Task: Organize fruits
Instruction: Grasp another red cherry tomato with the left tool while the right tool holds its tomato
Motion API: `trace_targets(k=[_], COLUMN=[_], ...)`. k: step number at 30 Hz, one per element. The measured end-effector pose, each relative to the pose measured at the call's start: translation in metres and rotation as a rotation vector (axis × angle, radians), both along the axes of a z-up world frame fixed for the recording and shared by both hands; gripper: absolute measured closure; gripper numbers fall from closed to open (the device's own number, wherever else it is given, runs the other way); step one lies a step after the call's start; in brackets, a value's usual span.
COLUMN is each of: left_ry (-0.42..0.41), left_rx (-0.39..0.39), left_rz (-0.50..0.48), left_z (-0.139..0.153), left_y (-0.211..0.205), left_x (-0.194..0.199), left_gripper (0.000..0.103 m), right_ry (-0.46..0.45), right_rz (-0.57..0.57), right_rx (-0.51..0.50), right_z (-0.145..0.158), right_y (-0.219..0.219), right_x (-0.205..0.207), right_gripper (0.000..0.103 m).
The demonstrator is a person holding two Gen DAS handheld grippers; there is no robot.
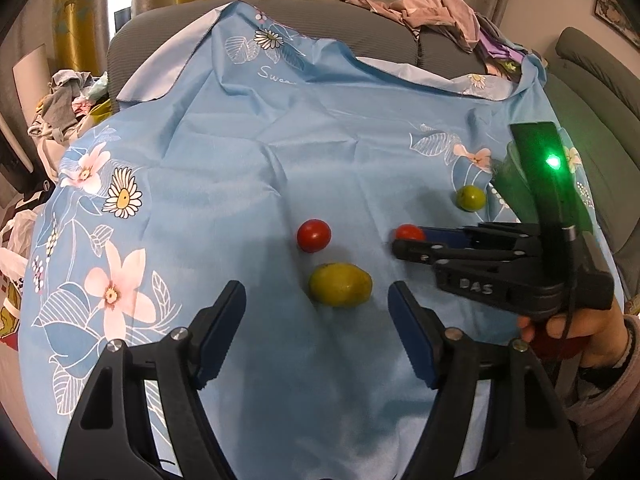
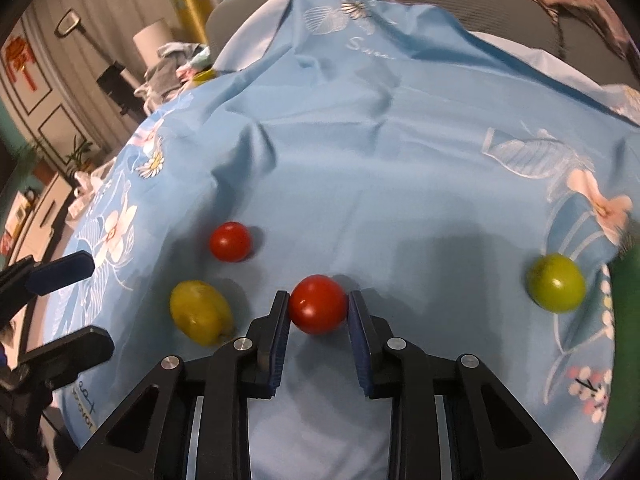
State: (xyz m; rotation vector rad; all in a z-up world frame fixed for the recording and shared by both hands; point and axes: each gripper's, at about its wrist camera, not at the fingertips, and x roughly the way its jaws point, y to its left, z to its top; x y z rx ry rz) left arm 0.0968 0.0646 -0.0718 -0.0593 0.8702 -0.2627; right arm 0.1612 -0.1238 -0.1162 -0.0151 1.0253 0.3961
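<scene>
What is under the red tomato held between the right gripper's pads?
The red tomato, clamped in the right gripper, sits over the blue floral cloth, with its shadow on the fabric. Whatever the cloth is spread on is covered; only grey cushions show beyond its edge.

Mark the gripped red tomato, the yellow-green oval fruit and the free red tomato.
gripped red tomato (image 2: pixel 318 304), right wrist view, centre of its skin
yellow-green oval fruit (image 1: pixel 340 284), left wrist view, middle
free red tomato (image 1: pixel 314 235), left wrist view, middle
</scene>
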Motion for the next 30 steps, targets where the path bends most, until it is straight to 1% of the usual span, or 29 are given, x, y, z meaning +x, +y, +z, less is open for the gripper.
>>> trace_targets(k=[2,6,7,8,13,16,18,21,25,27,29,30], left_ry=[0.005,0.01,0.011,0.014,0.048,0.065,0.076,0.097,0.099,0.113,0.122,0.126], left_rx=[-0.003,0.011,0.014,0.015,0.039,0.082,0.125,0.156,0.23,0.242,0.256,0.261], left_rz=[-0.01,-0.046,-0.054,-0.063,-0.097,-0.114,-0.116,-0.126,-0.122,-0.119,-0.123,-0.124], left_z=[0.0,0.002,0.003,0.003,-0.005,-0.013,-0.02,-0.028,-0.035,-0.037,-0.037,-0.038], left_y=[-0.002,-0.008,-0.01,-0.012,-0.025,-0.035,-0.04,-0.044,-0.047,-0.044,-0.043,-0.044], left_x=[0.003,0.012,0.015,0.02,0.049,0.064,0.073,0.083,0.087,0.092,0.096,0.097], left_gripper=[0.035,0.038,0.04,0.042,0.046,0.049,0.049,0.057,0.058,0.059,0.065,0.065], right_ry=[0.007,0.015,0.016,0.018,0.021,0.021,0.021,0.021,0.021,0.022,0.024,0.023], right_rz=[-0.02,-0.064,-0.073,-0.082,-0.096,-0.09,-0.084,-0.075,-0.074,-0.073,-0.073,-0.073], right_rx=[0.015,0.047,0.053,0.061,0.092,0.1,0.106,0.111,0.12,0.122,0.124,0.125], right_z=[0.001,0.0,-0.001,-0.001,-0.003,-0.003,-0.003,-0.004,-0.005,-0.006,-0.006,-0.006], right_y=[-0.011,-0.03,-0.034,-0.038,-0.048,-0.049,-0.05,-0.05,-0.052,-0.053,-0.052,-0.052], right_x=[-0.002,-0.007,-0.009,-0.01,-0.016,-0.016,-0.016,-0.016,-0.015,-0.015,-0.015,-0.015], right_gripper=[0.073,0.073,0.073,0.073,0.073,0.073,0.073,0.073,0.073,0.073,0.073,0.073])
